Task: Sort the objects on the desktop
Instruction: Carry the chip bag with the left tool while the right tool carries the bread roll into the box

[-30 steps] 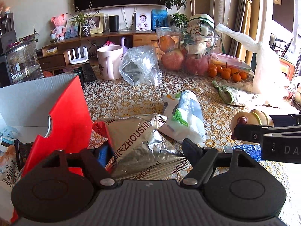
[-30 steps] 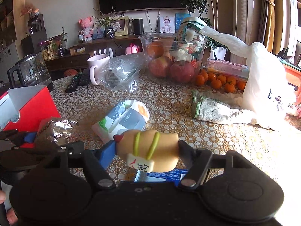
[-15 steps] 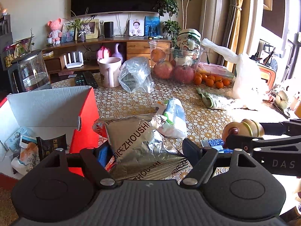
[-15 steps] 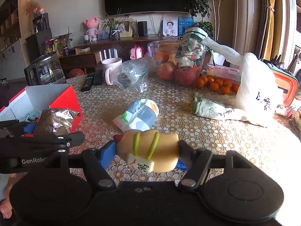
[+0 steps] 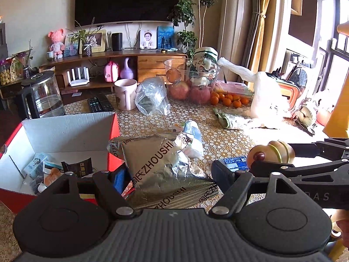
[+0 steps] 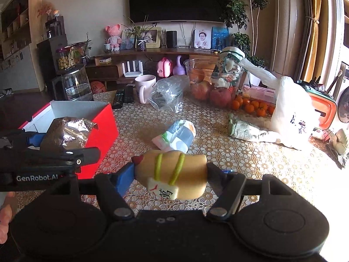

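Grippers, two: one foil bag (image 5: 161, 170), one toy (image 6: 172, 174).

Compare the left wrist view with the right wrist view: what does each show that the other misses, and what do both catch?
Only the left wrist view shows the packets inside the red box and a blue pack on the table. Only the right shows the printed tile on the bun-shaped toy and a basketball. Both show the left tool holding the foil bag, the right tool holding the toy, and the tissue pack.
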